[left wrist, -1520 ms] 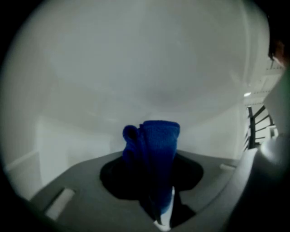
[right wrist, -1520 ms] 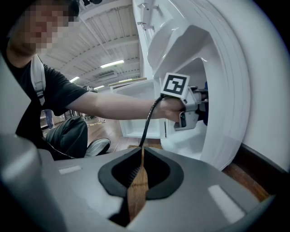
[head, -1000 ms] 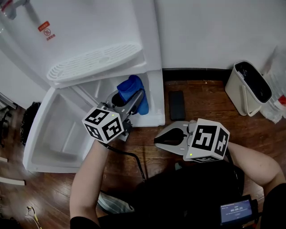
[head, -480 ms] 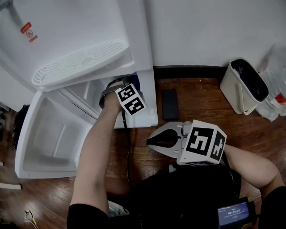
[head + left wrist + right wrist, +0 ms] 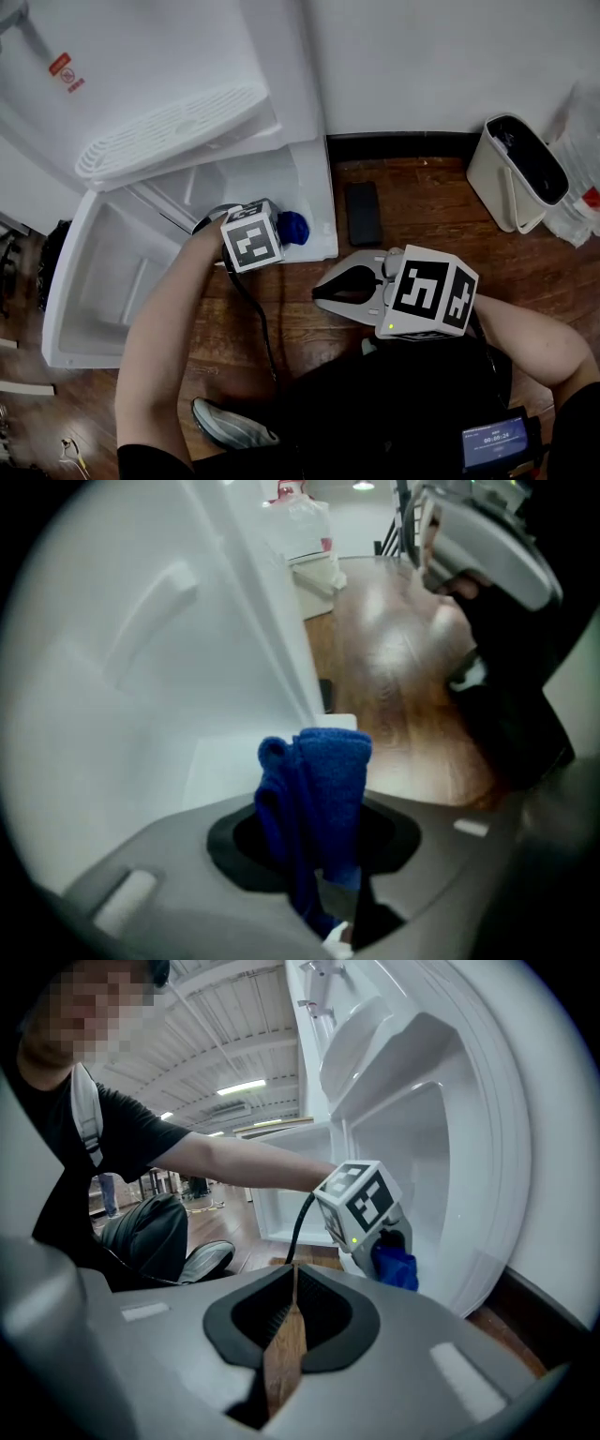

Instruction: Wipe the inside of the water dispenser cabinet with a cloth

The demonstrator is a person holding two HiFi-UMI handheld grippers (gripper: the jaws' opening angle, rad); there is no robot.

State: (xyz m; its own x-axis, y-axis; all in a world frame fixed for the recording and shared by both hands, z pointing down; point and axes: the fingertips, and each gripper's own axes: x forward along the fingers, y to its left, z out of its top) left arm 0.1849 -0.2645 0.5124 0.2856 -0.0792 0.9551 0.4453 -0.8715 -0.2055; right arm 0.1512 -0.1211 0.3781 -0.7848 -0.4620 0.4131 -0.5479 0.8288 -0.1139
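The white water dispenser's lower cabinet stands open, its door swung out to the left. My left gripper points steeply down at the cabinet's front right corner, shut on a folded blue cloth. In the left gripper view the cloth sticks up out of the left gripper, with the white cabinet wall just beyond. My right gripper hovers over the wooden floor in front, shut with nothing in it. The right gripper view shows the left gripper and the cloth against the cabinet.
A dark phone lies on the wooden floor right of the cabinet. A cream waste bin stands by the wall at the right. The drip tray juts out above the cabinet. A shoe is near my body.
My left gripper has turned over and dropped with the cloth from mid-cabinet height to the cabinet's bottom front corner. The right gripper has stayed where it was.
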